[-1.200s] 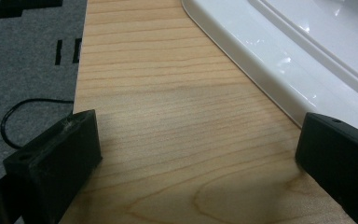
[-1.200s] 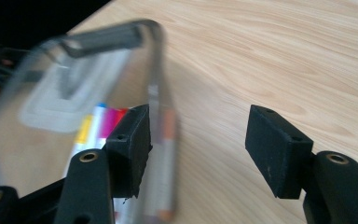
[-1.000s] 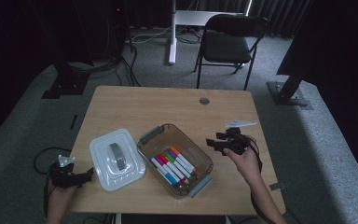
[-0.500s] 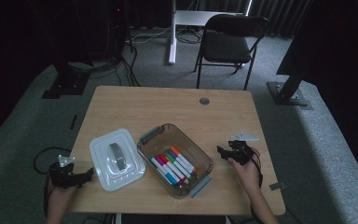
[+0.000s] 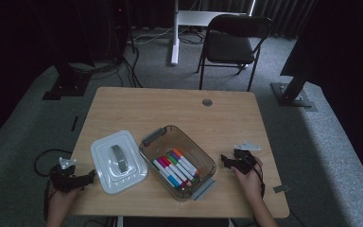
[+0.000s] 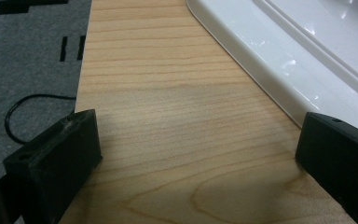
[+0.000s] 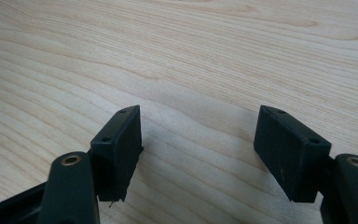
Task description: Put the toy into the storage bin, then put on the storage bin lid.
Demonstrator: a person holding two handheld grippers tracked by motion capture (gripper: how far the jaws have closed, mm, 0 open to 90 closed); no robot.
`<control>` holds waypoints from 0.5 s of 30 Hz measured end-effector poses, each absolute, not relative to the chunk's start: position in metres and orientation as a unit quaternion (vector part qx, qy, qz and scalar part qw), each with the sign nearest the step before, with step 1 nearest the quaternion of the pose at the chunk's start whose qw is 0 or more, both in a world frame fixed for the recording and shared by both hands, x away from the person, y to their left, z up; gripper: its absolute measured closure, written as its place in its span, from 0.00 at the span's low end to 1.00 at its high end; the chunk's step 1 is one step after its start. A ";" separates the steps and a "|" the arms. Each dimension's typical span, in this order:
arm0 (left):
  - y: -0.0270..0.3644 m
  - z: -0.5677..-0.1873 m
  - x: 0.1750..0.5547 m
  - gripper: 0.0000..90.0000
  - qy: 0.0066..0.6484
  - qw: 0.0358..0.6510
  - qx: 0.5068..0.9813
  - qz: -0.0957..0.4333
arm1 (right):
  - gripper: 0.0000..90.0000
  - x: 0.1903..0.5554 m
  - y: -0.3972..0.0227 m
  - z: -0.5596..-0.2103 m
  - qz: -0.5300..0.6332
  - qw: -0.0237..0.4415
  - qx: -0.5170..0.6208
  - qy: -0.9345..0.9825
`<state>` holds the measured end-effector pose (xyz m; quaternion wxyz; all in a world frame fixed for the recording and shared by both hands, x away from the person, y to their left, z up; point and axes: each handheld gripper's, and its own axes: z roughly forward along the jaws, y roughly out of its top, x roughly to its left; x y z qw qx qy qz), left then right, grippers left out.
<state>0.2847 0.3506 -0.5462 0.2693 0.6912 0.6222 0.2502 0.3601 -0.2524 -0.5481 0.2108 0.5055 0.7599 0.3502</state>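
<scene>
- While both hands rest low at the near edge of the tabletop (image 5: 179, 101), the work in hand looks like packing markers into a box and closing it, and it appears well along.
- The clear box (image 5: 147, 150) sits at the middle of the tabletop with its grey latches folded out; the coloured markers (image 5: 175, 166) already lie side by side inside it.
- The white lid (image 5: 118, 161) lies flat just left of the box, off it, so closing remains to be done.
- The left gripper (image 5: 90, 176) sits just beside the lid's near left corner; its fingers (image 6: 56, 158) stand wide apart over bare wood, touching nothing, with the lid's rim close to the right one.
- The right gripper (image 5: 225, 161) lies just right of the box; its fingers (image 7: 119, 140) have just been opening and stand apart with nothing between them.
- Judged from this, 2 steps are left: setting the lid on the box and snapping the latches.
</scene>
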 end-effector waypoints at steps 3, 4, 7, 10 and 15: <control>0.349 -0.546 0.285 0.01 0.623 0.269 0.690 0.251 | 0.21 0.360 -0.247 -0.549 0.341 0.209 0.485 0.778; 0.349 -0.546 0.285 0.01 0.625 0.269 0.689 0.251 | 0.21 0.360 -0.247 -0.549 0.341 0.209 0.485 0.778; 0.349 -0.546 0.286 0.00 0.625 0.268 0.688 0.252 | 0.18 0.360 -0.247 -0.549 0.339 0.207 0.484 0.779; 0.350 -0.544 0.285 0.01 0.625 0.261 0.695 0.241 | 0.13 0.358 -0.246 -0.549 0.327 0.216 0.513 0.763; 0.347 -0.535 0.282 0.01 0.625 0.254 0.702 0.228 | 0.13 0.356 -0.246 -0.550 0.325 0.220 0.524 0.756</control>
